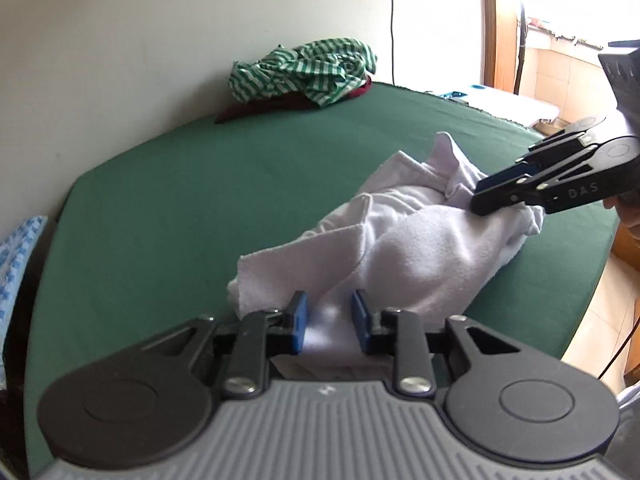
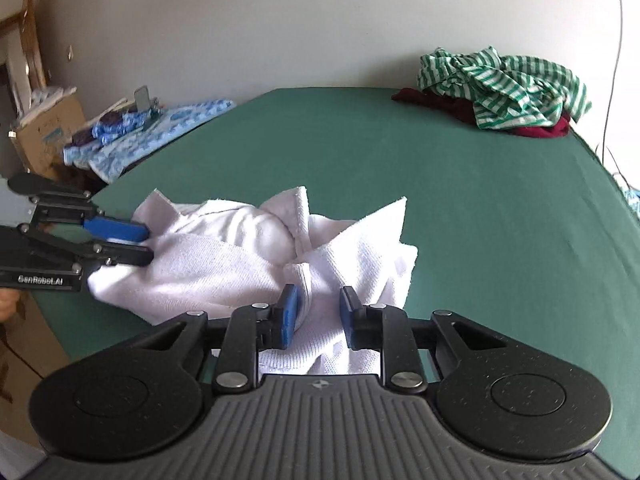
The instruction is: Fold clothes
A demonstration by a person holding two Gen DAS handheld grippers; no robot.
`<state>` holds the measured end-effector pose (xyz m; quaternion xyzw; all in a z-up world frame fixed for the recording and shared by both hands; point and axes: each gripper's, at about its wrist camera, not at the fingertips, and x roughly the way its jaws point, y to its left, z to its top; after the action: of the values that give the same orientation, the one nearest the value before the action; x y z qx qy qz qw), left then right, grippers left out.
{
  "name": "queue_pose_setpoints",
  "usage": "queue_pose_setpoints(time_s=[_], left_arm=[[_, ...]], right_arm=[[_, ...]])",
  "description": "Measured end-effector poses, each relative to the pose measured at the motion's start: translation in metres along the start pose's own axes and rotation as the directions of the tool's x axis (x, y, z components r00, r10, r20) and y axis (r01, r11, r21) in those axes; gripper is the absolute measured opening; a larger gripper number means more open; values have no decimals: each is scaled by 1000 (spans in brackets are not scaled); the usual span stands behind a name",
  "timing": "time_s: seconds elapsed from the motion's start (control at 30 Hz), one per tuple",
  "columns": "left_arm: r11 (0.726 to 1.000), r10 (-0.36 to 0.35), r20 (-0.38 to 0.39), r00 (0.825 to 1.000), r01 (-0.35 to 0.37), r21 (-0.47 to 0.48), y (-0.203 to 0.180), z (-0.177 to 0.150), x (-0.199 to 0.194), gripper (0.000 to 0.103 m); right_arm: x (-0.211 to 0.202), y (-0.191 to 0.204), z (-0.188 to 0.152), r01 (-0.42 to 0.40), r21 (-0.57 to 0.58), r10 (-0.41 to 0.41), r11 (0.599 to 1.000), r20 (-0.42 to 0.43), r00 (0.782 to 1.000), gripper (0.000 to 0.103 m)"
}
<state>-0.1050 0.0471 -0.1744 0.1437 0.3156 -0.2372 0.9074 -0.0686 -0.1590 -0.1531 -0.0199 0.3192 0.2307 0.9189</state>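
Note:
A crumpled white garment (image 1: pixel 404 240) lies on the green table (image 1: pixel 200 184); it also shows in the right wrist view (image 2: pixel 224 256). My left gripper (image 1: pixel 329 322) is open, its blue pads on either side of a white fold at the garment's near end. It also shows in the right wrist view (image 2: pixel 146 244), at the garment's left edge. My right gripper (image 2: pixel 318 314) is open around another white fold. It also shows in the left wrist view (image 1: pixel 486 190), touching the garment's far right end.
A green-and-white striped garment (image 1: pixel 304 70) lies on a dark red one (image 1: pixel 280 104) at the table's far edge by the wall. Blue patterned cloth (image 2: pixel 152 132) and a cardboard box (image 2: pixel 44 128) stand off the table's left side. A cable (image 1: pixel 392 20) hangs down the wall.

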Motion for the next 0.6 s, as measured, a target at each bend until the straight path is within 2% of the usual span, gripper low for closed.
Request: queue_pose_setpoints(time_s=[0.07,0.2,0.27,0.33,0.37,0.4,0.43,0.5,0.57,0.6], left_arm=[[1000,15,-3,1000,-15,11,2,2,-1,30],[999,37,-14,999,-37,4,1,-6,-1,32],[999,45,-14,999,-45,-15,0,-9,-3,33],[995,64,13,998,-63,-80,5,-8,-15,33],[991,75,28,997,-71,-117,7,-8,-22,34],[983,79,34,996,-72,-169,10,-10,-27,43],[971,79,35,996,-69,-228,14,-13,-33,54],[944,83,34,996,-68,-323,19,-19,-42,55],[925,94,25,995,-78,-372,17,-26,-49,58],[912,90,19,996,-75,-404,17,-29,-50,63]], right_arm=[[-7,-5,4,-9,33,8,999,24,1000,23],[-3,-16,-6,16,80,-15,997,-12,1000,25],[-7,-19,-9,8,89,-7,996,-2,1000,26],[-17,-23,-7,5,112,-7,994,13,1000,27],[-24,-27,-5,3,141,-6,990,24,1000,33],[-29,-34,-5,1,180,-5,984,26,1000,42],[-32,-42,-6,-5,225,1,974,18,1000,44],[-38,-59,-9,-24,322,26,946,-2,1000,44],[-40,-74,-14,-46,412,56,910,-12,998,44],[-40,-81,-17,-56,453,73,890,-19,997,44]])
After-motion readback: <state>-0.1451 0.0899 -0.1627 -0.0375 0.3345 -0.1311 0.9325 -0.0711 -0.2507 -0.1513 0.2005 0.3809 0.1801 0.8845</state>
